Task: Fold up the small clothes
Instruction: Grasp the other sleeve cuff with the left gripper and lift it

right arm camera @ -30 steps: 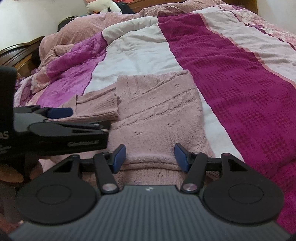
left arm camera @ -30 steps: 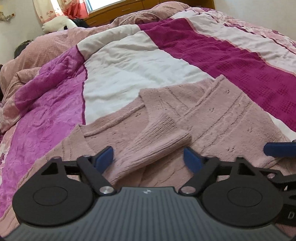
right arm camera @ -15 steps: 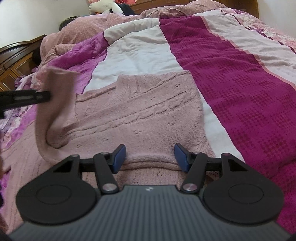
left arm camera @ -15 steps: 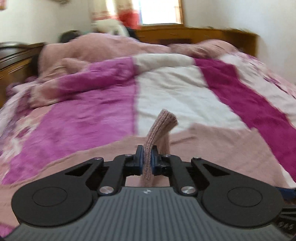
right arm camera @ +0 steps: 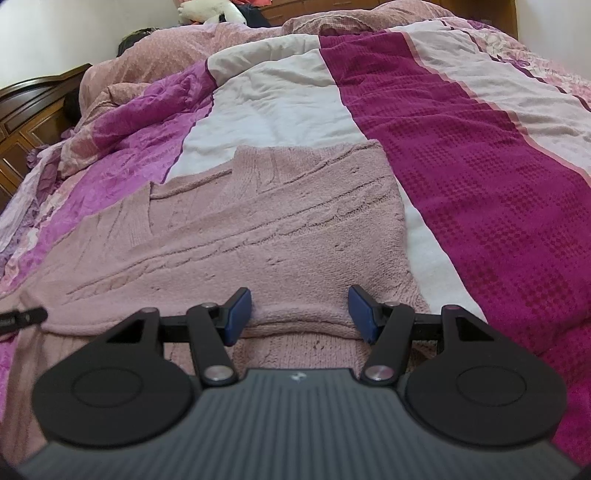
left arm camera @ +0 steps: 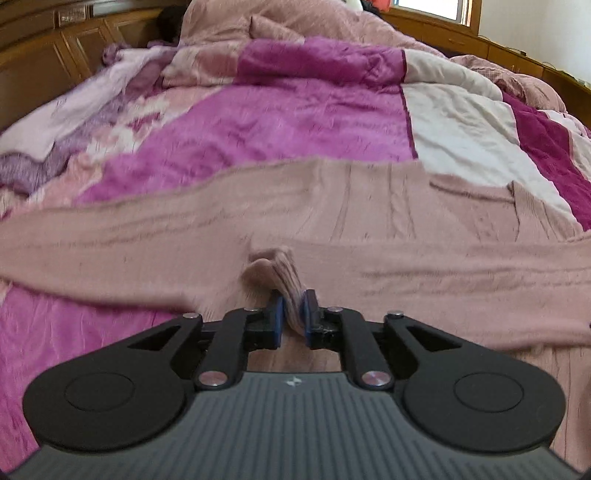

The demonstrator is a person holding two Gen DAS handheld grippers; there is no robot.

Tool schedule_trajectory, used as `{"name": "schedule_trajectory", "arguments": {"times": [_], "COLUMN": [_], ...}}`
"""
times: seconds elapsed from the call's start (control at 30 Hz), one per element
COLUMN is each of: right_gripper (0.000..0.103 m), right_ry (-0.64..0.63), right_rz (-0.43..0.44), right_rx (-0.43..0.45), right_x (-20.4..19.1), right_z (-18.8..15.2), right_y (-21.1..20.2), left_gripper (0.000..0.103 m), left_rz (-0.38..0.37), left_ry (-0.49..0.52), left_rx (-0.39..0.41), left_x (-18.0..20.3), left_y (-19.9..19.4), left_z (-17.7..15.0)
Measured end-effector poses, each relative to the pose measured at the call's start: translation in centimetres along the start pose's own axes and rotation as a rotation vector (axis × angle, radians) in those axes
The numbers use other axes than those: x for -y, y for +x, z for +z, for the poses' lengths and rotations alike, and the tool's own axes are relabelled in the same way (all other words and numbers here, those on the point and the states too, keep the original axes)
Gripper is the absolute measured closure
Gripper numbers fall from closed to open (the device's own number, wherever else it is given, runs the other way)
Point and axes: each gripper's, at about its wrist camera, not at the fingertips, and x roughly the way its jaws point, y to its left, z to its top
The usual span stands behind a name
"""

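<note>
Dusty pink cable-knit sweater (right arm camera: 258, 236); magenta/white/pink striped quilt (right arm camera: 461, 155); blue gripper pads (right arm camera: 238, 314).

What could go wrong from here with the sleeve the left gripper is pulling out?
1. The left gripper pinches only the sleeve cuff, and its jaws have just been opening around it, so the knit may slip free.
2. The right gripper stands open over the sweater hem, pinning nothing; a pull could drag the folded body askew across the quilt.

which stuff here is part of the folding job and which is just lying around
In the job:
- pink knit sweater
- its sleeve cuff
- left gripper, shut on the cuff
- right gripper, open over the hem

Lying about:
- striped quilt
- stuffed toy
- wooden headboard
</note>
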Motion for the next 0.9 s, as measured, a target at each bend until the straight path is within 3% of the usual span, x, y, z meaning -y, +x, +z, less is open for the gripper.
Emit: {"name": "schedule_trajectory", "arguments": {"times": [0.1,0.27,0.43,0.77,0.9], "right_gripper": [0.043,0.043,0.043,0.042,0.042], "right_ry": [-0.003,0.015,0.005,0.004,-0.01], "right_rz": [-0.006,-0.018,-0.003,0.038,0.042], "right_rx": [-0.001,-0.011,-0.024,-0.053,-0.057], "right_x": [-0.1,-0.4,-0.9,-1.6,-2.1], "right_z": [0.0,0.2,0.3,-0.6,-1.0], "right_y": [0.0,-0.7,-2.1,-4.1,-4.7], "left_gripper": [0.059,0.056,0.049,0.04,0.028], "left_rz": [0.039,0.053,0.073,0.188,0.218], "left_ry": [0.017,0.013,-0.053,-0.237,-0.325], "left_rx": [0.015,0.013,-0.003,-0.017,-0.012], "left_x": [-0.2,-1.2,-3.5,-12.0,-15.9], "left_y": [-0.5,-1.5,-2.2,-3.4,-3.2], "left_z": [-0.7,-0.5,0.2,1.0,1.5]}}
